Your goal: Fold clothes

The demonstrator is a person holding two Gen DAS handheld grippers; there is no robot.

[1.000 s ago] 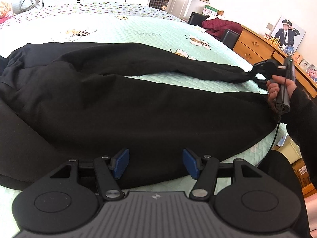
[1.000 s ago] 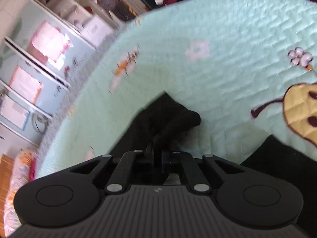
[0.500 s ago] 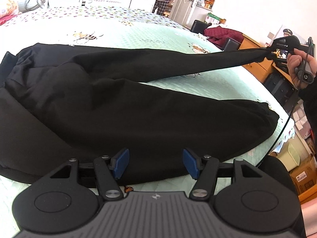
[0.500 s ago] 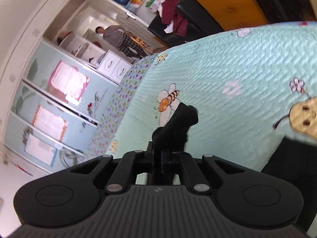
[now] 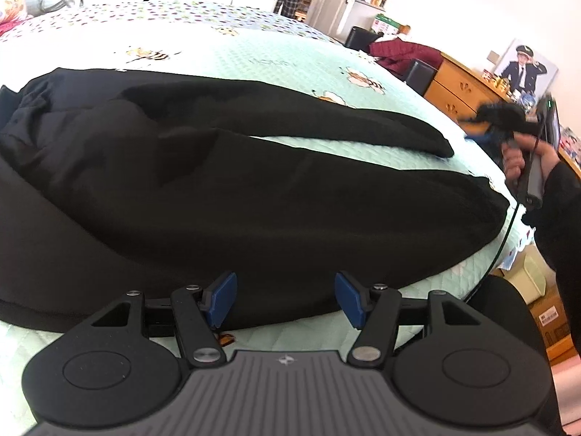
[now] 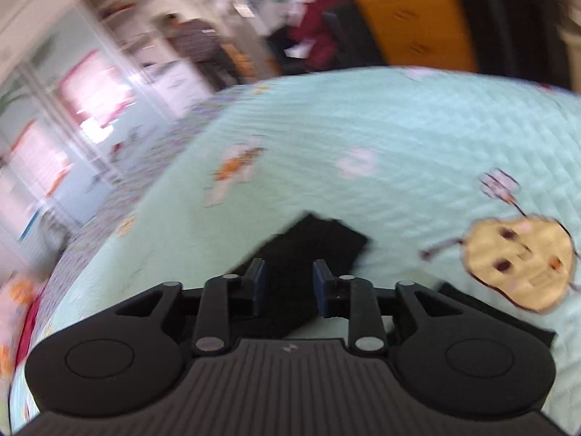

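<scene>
Your right gripper point(image 6: 287, 280) is opening above the black trousers' point(image 5: 254, 196) leg end, pads clear; your left gripper point(image 5: 285, 299) is hanging open, empty

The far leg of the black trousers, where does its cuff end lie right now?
In the left wrist view, the cuff end lies flat on the mint green quilted bedspread, toward the right, just short of the right gripper, beyond the nearer leg.

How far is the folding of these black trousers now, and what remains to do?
Done: the black trousers lie spread on the bed, the far leg laid out straight. In hand: the right gripper is opening, its jaws clear of that leg's cuff. The left gripper is open, empty. Left: no fold shows yet.
</scene>
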